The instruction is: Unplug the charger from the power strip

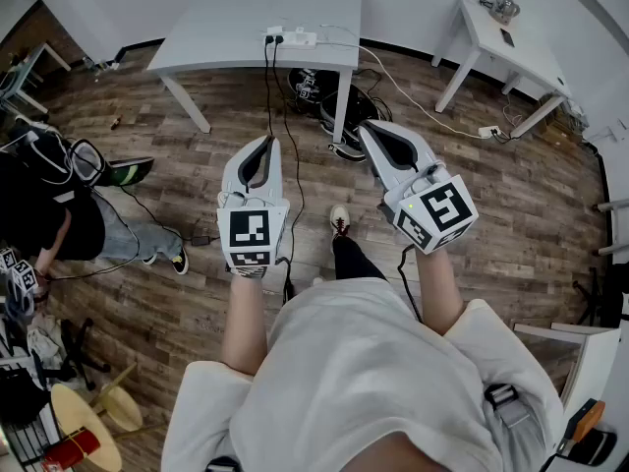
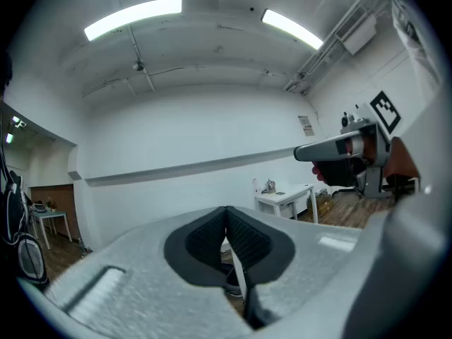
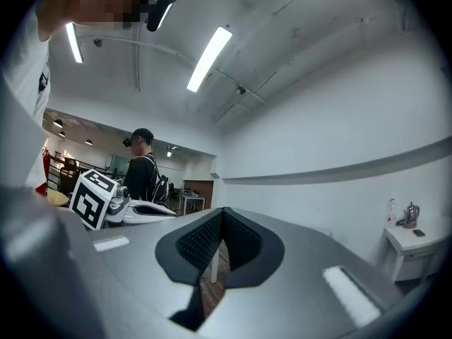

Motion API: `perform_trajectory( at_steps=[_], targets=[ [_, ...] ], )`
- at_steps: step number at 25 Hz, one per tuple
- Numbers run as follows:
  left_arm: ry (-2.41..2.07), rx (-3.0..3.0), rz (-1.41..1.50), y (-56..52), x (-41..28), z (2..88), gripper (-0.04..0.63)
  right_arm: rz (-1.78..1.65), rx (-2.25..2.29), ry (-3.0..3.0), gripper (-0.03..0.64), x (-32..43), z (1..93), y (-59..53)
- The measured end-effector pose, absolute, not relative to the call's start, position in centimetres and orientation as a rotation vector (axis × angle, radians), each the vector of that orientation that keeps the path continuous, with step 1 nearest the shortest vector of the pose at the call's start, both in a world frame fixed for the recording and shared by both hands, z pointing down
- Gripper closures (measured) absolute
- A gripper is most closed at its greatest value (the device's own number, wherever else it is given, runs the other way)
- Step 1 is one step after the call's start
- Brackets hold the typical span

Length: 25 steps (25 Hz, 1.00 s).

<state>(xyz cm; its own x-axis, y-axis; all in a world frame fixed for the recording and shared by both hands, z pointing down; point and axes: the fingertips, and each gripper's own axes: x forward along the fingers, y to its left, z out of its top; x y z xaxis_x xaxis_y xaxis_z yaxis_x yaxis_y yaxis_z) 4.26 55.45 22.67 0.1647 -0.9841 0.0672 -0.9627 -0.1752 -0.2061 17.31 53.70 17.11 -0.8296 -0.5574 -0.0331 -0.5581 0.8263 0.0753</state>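
Left claw (image 1: pixel 265 142) was pressed together with nothing in it, and in the left gripper view you could see the two ribbed pads meeting right at the tips. Same deal with the right claw (image 1: pixel 367 126): pads together, empty. Both were held out level in front of the person, side by side but apart, over the wooden floor (image 1: pixel 197 165) and well short of the worktop (image 1: pixel 226 23).

The power strip (image 1: pixel 293 37) lay on the near edge of that white worktop, roughly in line with the left claw. The charger (image 1: pixel 272 35) sat plugged in at the strip's left end, though it was too small to make out much detail. Two black cables (image 1: pixel 269 87) hung off the edge from there and ran down across the floor between the claws. A white cable (image 1: pixel 403 91) trailed off from the strip to the right, toward a small white table (image 1: pixel 506 47).

Another person (image 1: pixel 59 219) in dark clothes was over at the left edge, well away from everything.
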Motion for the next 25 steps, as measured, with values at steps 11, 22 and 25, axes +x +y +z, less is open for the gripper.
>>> perform_trajectory(
  at_steps=[11, 22, 25],
  targets=[
    [1.934, -2.314, -0.292, 54.3, 4.6, 22.7, 0.591, 0.099, -0.921, 2.989, 0.617, 17.0, 17.5, 53.0],
    [1.923, -2.331, -0.285, 50.3, 4.5, 23.3, 0.591, 0.012, -0.9, 2.921, 0.615, 16.9, 17.5, 48.9],
    [1.925, -2.333, -0.284, 48.3, 4.1, 23.3, 0.591, 0.018, -0.864, 2.911, 0.615, 16.2, 17.1, 46.9]
  ],
)
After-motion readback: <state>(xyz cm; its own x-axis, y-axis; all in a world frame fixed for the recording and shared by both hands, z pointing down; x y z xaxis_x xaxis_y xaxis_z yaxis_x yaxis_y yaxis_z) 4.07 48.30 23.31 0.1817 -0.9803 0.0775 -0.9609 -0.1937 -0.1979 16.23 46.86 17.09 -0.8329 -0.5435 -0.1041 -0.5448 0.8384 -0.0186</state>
